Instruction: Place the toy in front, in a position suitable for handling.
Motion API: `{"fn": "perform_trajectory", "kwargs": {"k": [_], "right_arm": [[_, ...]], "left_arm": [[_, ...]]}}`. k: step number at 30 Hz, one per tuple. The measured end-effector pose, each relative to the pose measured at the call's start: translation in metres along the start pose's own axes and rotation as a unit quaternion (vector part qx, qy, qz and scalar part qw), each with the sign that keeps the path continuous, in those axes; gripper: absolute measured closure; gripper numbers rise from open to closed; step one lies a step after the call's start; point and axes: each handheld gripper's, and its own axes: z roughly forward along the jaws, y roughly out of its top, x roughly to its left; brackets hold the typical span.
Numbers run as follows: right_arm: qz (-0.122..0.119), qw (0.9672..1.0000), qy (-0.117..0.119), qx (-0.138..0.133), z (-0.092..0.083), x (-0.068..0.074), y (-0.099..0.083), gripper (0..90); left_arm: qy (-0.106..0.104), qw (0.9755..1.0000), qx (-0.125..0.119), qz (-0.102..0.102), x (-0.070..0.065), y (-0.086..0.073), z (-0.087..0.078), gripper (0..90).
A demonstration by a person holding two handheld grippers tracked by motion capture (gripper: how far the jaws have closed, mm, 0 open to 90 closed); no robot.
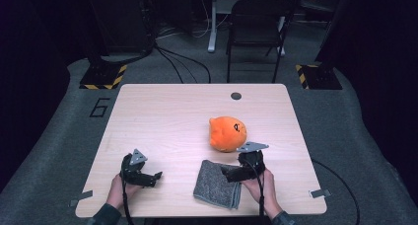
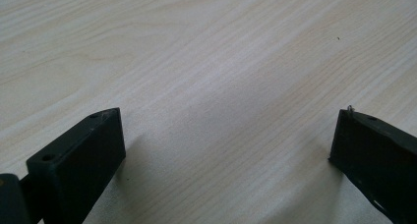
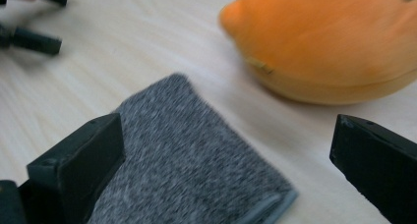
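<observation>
Right hand-held gripper (image 1: 227,173) hovers with its jaws spread wide and empty over the folded grey terry cloth (image 1: 217,184), which lies flat on the pale wooden desk (image 1: 162,116) near its front edge, just beside the round orange plush toy (image 1: 227,133). A careless sweep could nudge the plush or ruffle the fold. Left hand-held gripper (image 1: 156,176) rests spread on bare wood. Count: one cloth, one plush, two grippers

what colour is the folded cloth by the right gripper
Speckled grey, with a lighter grey edge; the folded cloth shows best in the right gripper view.
</observation>
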Motion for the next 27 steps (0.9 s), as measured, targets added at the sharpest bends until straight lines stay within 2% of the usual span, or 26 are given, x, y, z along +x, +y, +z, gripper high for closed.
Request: {"fn": "perform_trajectory", "kwargs": {"k": [1, 4, 6, 11, 13, 15, 16, 19, 20, 21, 22, 23, 24, 25, 27], "right_arm": [[-0.010, 0.9999, 0.005, 0.008, 0.003, 0.003, -0.002, 0.0], [-0.016, 0.9996, 0.011, 0.019, 0.009, 0.012, -0.005, 0.0], [-0.037, 0.9988, 0.013, 0.030, 0.017, 0.019, -0.006, 0.0], [-0.057, 0.9962, 0.026, 0.061, 0.035, 0.037, -0.009, 1.4], [-0.065, 0.9952, 0.020, 0.070, 0.042, 0.040, -0.012, 3.5], [-0.072, 0.9937, 0.024, 0.082, 0.046, 0.040, -0.015, 9.3], [-0.072, 0.9937, 0.024, 0.082, 0.046, 0.040, -0.015, 9.3], [-0.075, 0.9926, 0.021, 0.093, 0.050, 0.039, -0.018, 18.3], [-0.075, 0.9921, 0.022, 0.098, 0.051, 0.040, -0.019, 23.1], [-0.079, 0.9918, 0.013, 0.099, 0.053, 0.040, -0.020, 26.8], [-0.084, 0.9915, 0.011, 0.099, 0.054, 0.039, -0.021, 34.2], [-0.084, 0.9915, 0.011, 0.099, 0.054, 0.039, -0.021, 34.2], [-0.087, 0.9909, 0.015, 0.102, 0.052, 0.038, -0.021, 45.8], [-0.087, 0.9909, 0.015, 0.102, 0.052, 0.038, -0.021, 45.8], [-0.091, 0.9908, 0.016, 0.098, 0.050, 0.038, -0.021, 57.4]], "left_arm": [[0.000, 1.0000, 0.000, 0.000, 0.000, 0.000, 0.000, 0.0], [0.000, 1.0000, 0.000, 0.000, 0.000, 0.000, 0.000, 0.0], [0.000, 1.0000, 0.000, -0.001, 0.000, 0.000, 0.000, 0.0], [0.000, 1.0000, 0.000, 0.000, 0.000, 0.000, 0.000, 0.0], [0.000, 1.0000, 0.000, 0.000, 0.000, 0.000, 0.000, 0.0], [0.000, 1.0000, 0.000, 0.000, 0.000, 0.000, 0.000, 0.0], [-0.001, 1.0000, 0.000, -0.001, 0.000, 0.000, 0.000, 0.0], [0.000, 1.0000, 0.000, 0.000, 0.000, 0.000, 0.000, 0.0], [0.000, 1.0000, 0.000, 0.000, 0.000, 0.000, 0.000, 0.0], [0.000, 1.0000, 0.000, 0.000, 0.000, 0.000, 0.000, 0.0], [0.000, 1.0000, 0.000, 0.000, 0.000, 0.000, 0.000, 0.0], [0.000, 1.0000, 0.000, 0.000, 0.000, 0.000, 0.000, 0.0], [0.000, 1.0000, 0.000, 0.000, 0.000, 0.000, 0.000, 0.0], [0.000, 1.0000, 0.000, -0.001, 0.000, 0.000, 0.000, 0.0], [0.000, 1.0000, 0.000, 0.001, 0.000, 0.000, 0.000, 0.0]]}}
